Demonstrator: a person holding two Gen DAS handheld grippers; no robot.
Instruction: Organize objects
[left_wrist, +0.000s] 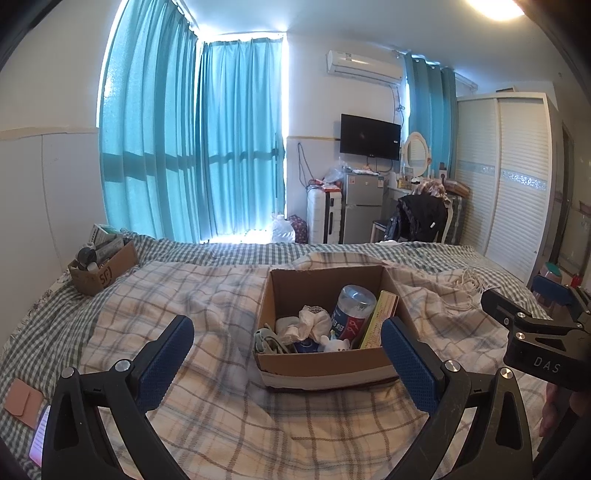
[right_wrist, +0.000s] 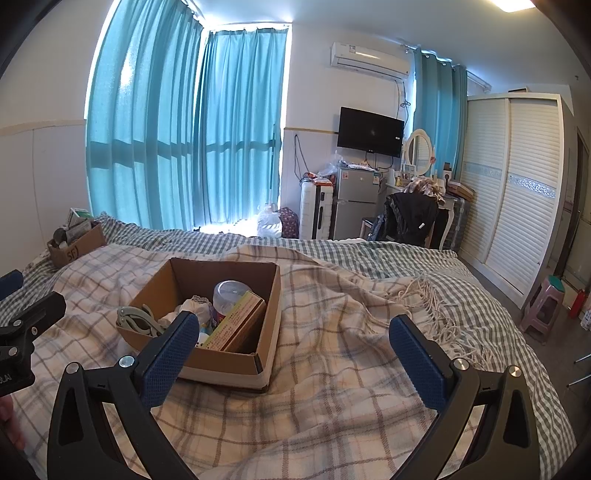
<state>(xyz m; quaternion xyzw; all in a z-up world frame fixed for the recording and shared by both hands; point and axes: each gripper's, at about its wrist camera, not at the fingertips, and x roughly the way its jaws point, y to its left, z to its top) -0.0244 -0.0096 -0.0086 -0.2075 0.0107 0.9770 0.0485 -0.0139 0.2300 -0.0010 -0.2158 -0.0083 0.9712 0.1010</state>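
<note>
Both grippers (left_wrist: 286, 341) (right_wrist: 295, 341) wide apart, empty

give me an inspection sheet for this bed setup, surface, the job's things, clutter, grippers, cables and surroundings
Surface: bed under a rumpled plaid blanket, fringed at its right edge.
Job's things: open box on the blanket, holding a bottle, yellow carton, white cloth, grey clips and a small white toy.
Clutter: small box of items at the bed's far left; pink case and phone near left.
Grippers: left gripper open, empty; right gripper open, empty.
Cables: cords hang on the wall beside the TV.
Surroundings: teal curtains, fridge, wardrobe, stool.
</note>
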